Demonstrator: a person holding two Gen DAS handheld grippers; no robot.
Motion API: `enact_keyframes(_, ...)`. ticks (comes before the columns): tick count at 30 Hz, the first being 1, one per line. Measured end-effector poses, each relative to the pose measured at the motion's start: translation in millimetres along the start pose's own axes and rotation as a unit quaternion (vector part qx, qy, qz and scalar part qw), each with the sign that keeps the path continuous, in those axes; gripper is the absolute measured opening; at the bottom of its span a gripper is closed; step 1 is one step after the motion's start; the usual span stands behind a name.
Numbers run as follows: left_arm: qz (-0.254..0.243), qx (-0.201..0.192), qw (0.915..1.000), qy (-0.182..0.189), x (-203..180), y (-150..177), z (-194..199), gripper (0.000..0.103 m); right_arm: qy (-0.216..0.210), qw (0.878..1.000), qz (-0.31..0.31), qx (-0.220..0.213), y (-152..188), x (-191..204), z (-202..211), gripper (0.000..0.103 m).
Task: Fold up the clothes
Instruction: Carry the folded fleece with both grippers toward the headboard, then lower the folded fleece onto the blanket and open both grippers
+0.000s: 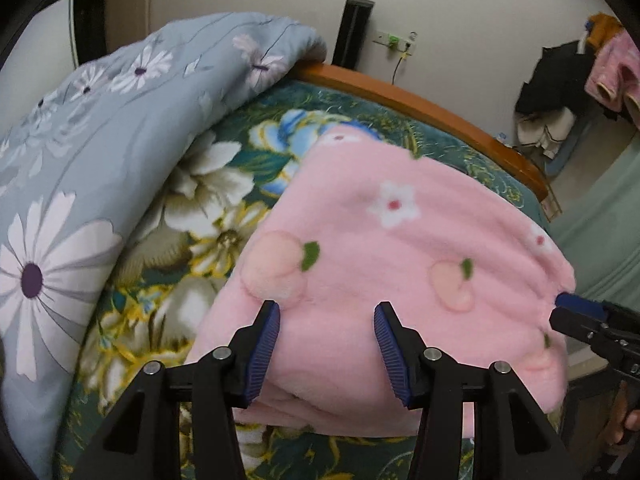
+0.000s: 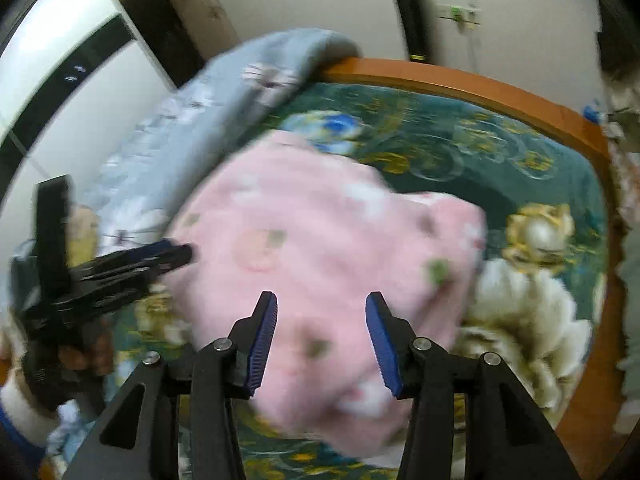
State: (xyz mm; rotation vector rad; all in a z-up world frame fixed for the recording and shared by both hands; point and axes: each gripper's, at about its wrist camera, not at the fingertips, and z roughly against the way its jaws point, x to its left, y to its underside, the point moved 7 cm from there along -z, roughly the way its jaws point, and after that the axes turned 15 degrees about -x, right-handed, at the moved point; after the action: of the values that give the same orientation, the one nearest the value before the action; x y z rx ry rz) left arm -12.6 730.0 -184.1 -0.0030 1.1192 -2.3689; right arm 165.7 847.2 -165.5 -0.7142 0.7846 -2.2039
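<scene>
On the far left of the bed, a grey-blue quilt (image 1: 100, 128) printed with white daisies is heaped against the wall side, its upper end reaching the orange wooden bed frame (image 1: 420, 108). Beside it the dark green floral bedspread (image 1: 208, 200) lies bare for a stretch, big cream and blue flowers showing. Further right, roughly mid-bed, sits the pink fleece garment (image 1: 392, 272), patterned with peaches and small white blossoms, folded into a thick bundle resting flat on the bedspread. The left tool (image 1: 326, 344) hovers over the bundle's near edge with its blue-padded fingers spread wide, nothing between them. The right tool (image 2: 322, 336) is likewise spread open above the pink fleece and grips nothing; its own view is blurred. Seen from the left camera, its tip sits just at the bundle's right edge. Beyond the bed's right end, dark clothes (image 1: 552, 88) hang by the wall.
</scene>
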Motion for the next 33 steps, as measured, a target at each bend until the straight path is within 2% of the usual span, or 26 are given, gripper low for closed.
enact_keyframes(3,-0.008,0.012,0.9998,-0.011,-1,6,-12,0.053,-0.004,1.0,0.002,0.022,11,-7,-15,0.047)
enact_keyframes(6,-0.002,0.01,0.9997,-0.021,-1,8,-12,0.053,-0.001,1.0,0.002,0.023,13,-11,-19,0.048)
enact_keyframes(12,0.0,-0.024,0.9995,-0.021,-11,12,22,0.053,0.0,1.0,-0.005,0.012,13,0,-1,0.048)
enact_keyframes(16,0.006,-0.021,0.9996,-0.02,-14,30,44,0.053,0.002,1.0,-0.009,0.018,29,17,10,0.048)
enact_keyframes(23,0.01,-0.002,0.9994,-0.034,-4,69,75,0.065,0.014,0.998,-0.026,0.052,81,45,26,0.048)
enact_keyframes(27,0.026,-0.006,0.9986,-0.045,2,85,89,0.073,0.036,0.997,-0.031,0.056,103,51,31,0.054)
enact_keyframes(32,0.03,-0.012,0.9982,-0.05,-1,99,83,0.088,0.045,0.997,-0.038,0.059,125,47,29,0.054)
enact_keyframes(33,0.03,-0.013,0.9981,-0.051,-2,102,80,0.088,0.043,0.997,-0.04,0.058,129,44,28,0.054)
